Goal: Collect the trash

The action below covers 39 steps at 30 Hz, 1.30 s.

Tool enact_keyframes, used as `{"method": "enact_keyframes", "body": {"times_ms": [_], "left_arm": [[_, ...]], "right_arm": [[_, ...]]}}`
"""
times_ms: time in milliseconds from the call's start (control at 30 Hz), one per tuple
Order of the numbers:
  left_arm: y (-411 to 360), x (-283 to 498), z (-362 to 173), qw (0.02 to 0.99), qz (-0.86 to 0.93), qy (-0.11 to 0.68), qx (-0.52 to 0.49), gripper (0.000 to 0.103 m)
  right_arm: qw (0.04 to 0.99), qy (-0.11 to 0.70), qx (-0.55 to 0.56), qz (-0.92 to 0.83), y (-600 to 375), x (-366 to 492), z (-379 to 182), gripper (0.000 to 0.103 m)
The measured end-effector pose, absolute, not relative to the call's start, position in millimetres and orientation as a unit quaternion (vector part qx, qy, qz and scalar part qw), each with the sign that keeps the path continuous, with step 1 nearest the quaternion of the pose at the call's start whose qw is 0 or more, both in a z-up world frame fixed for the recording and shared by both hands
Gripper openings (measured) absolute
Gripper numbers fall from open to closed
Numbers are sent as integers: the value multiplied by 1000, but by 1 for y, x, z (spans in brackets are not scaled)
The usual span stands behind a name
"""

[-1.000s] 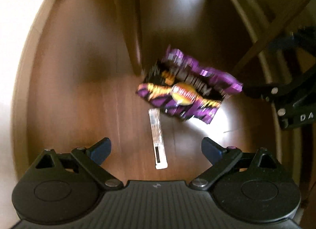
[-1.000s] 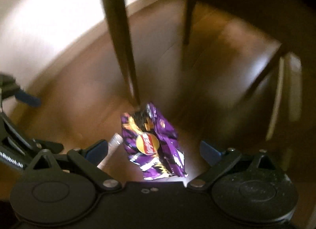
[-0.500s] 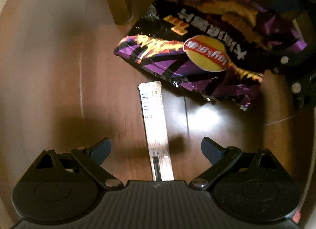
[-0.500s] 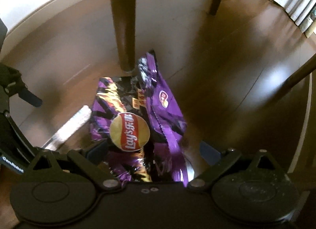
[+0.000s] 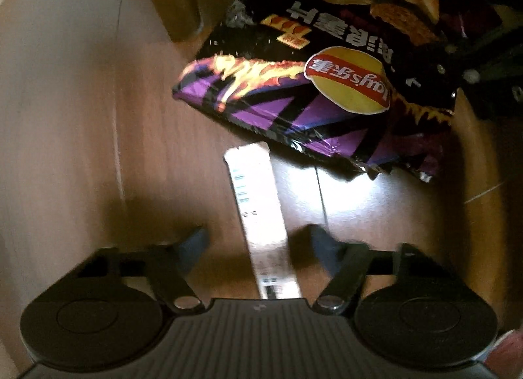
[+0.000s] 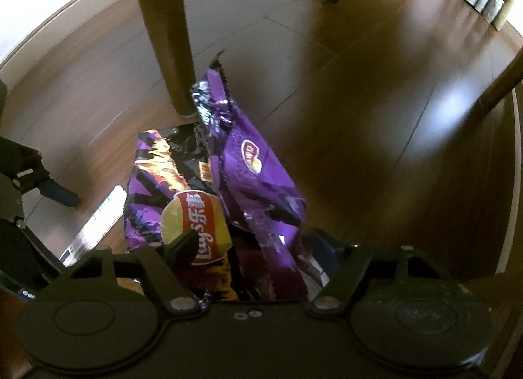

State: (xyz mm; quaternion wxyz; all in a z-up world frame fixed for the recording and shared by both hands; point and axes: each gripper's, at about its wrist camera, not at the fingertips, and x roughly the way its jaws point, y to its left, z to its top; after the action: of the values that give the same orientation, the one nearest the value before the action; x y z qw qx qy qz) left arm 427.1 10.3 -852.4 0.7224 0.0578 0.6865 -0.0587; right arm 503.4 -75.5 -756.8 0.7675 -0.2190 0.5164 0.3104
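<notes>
Left wrist view: the left gripper stands open low in the frame, its jaws either side of a white paper strip lying on the wooden floor. Just above it lies a purple chip bag. Right wrist view: the right gripper is spread apart around that bag, beside a wooden furniture leg at upper left.
</notes>
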Motion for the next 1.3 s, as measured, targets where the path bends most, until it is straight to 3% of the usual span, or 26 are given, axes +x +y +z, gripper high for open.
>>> {"method": "enact_keyframes", "body": {"times_ms": [133,467,1033,1300], "left_arm": [[7,427,-845,724,-70,683,66,27],[30,451,-826,713,-60,698,35,24],[55,450,-752,760,-78,644,29,20],[58,448,-722,780,-98,618,30,18]], "right_arm": [[765,527,-213,303,-78,508,-767,55],[746,585,-190,256,-89,504,-754,19],[776,589,-79,210,-146,494,-673,16],[778,590,-61,208,-144,492,-673,15]]}}
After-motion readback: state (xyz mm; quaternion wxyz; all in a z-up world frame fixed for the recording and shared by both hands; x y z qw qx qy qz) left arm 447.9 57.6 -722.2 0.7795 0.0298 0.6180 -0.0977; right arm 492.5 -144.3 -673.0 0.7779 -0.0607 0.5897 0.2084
